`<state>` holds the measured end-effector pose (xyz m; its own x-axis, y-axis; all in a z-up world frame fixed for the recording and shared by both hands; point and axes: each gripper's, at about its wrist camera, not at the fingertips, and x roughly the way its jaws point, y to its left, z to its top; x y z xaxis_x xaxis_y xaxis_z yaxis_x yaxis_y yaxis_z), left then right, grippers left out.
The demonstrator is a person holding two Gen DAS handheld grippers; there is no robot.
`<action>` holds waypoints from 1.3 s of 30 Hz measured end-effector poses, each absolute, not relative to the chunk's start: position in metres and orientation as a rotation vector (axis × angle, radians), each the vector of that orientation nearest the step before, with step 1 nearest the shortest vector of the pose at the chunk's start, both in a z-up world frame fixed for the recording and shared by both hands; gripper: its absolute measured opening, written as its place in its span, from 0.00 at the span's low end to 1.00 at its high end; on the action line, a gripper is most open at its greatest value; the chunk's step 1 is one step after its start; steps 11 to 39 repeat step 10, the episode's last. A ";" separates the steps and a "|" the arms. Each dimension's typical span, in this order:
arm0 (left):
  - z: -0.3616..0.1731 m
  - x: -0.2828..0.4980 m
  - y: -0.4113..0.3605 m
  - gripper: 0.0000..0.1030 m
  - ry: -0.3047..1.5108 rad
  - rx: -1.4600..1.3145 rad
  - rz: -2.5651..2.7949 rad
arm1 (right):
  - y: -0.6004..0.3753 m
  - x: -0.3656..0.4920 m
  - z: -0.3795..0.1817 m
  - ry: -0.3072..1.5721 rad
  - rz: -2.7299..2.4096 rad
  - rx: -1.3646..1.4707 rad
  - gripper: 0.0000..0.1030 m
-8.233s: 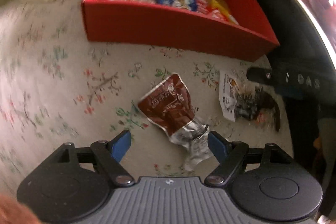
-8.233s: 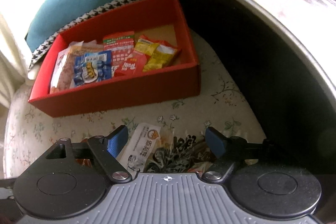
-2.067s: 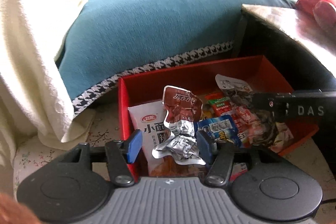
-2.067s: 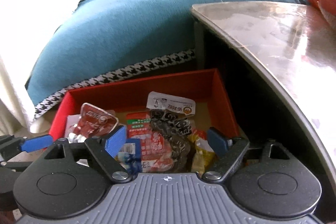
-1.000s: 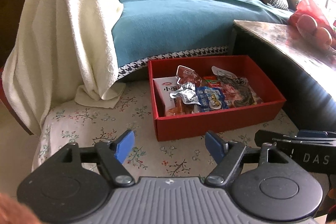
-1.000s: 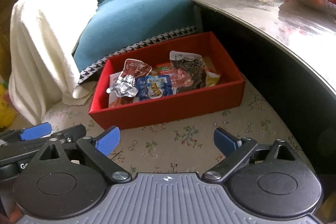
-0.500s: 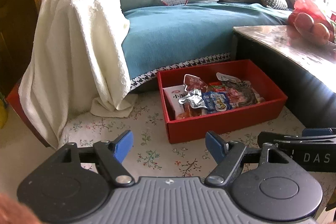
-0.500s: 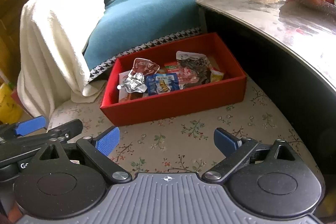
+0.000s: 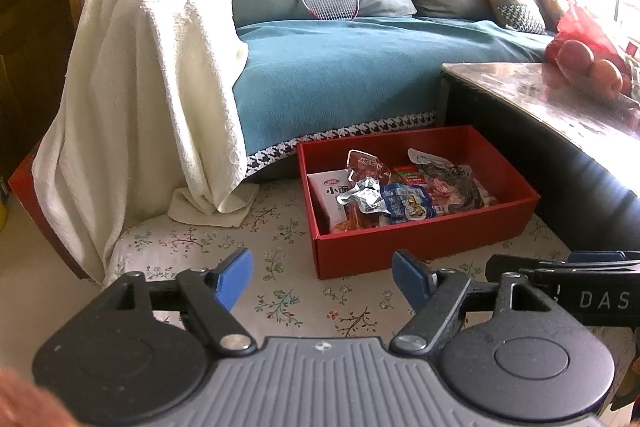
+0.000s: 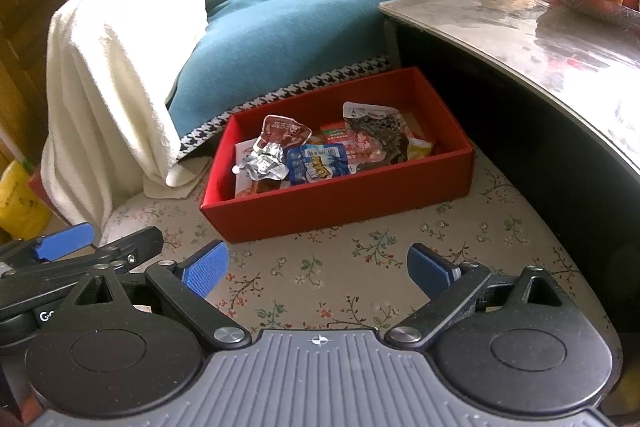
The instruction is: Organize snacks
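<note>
Now both hands empty: left gripper (image 9: 322,277) wide open, right gripper (image 10: 318,267) wide open too. Snack packs (image 10: 320,151) all sit in red box (image 10: 340,195) (none seen on flowery cloth (image 10: 360,267)). Check around slowly, keep grippers clear of box.
</note>
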<state>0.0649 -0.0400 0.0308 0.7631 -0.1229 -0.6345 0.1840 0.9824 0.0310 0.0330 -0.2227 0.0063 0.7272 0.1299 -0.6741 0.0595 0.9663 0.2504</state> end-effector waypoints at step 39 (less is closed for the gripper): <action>0.033 0.062 -0.037 0.75 0.642 0.071 -0.150 | -0.223 0.031 0.010 0.741 0.047 0.279 0.96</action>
